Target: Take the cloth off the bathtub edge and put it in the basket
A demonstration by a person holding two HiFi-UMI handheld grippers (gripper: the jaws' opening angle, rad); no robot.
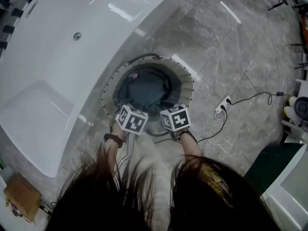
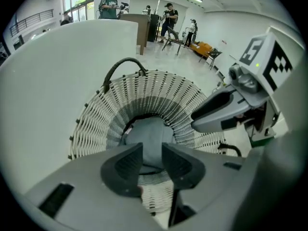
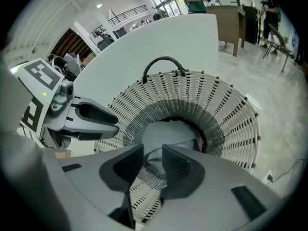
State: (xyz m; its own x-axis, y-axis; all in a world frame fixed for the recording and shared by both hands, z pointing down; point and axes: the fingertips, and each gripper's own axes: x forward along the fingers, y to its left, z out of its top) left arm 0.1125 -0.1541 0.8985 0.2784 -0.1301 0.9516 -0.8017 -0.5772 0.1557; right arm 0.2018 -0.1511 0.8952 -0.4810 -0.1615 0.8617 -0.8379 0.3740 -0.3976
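Observation:
A grey cloth (image 1: 147, 90) lies bunched inside the white wicker basket (image 1: 185, 73), which stands on the floor against the white bathtub (image 1: 57, 57). My left gripper (image 1: 131, 115) and right gripper (image 1: 174, 115) hover side by side over the basket's near rim, pointing steeply down. In the left gripper view, the jaws of the left gripper (image 2: 152, 148) stand slightly apart, and the cloth (image 2: 149, 134) shows through the gap, lower in the basket (image 2: 159, 90). The right gripper (image 3: 153, 150) is likewise narrowly open above the cloth (image 3: 168, 136), nothing pinched.
The basket has a dark arched handle (image 2: 122, 64) on its far side by the tub wall. A power strip (image 1: 223, 105) with cables lies on the marble floor to the right. A cardboard box (image 1: 21, 196) sits at the lower left. People (image 2: 110, 4) stand far off.

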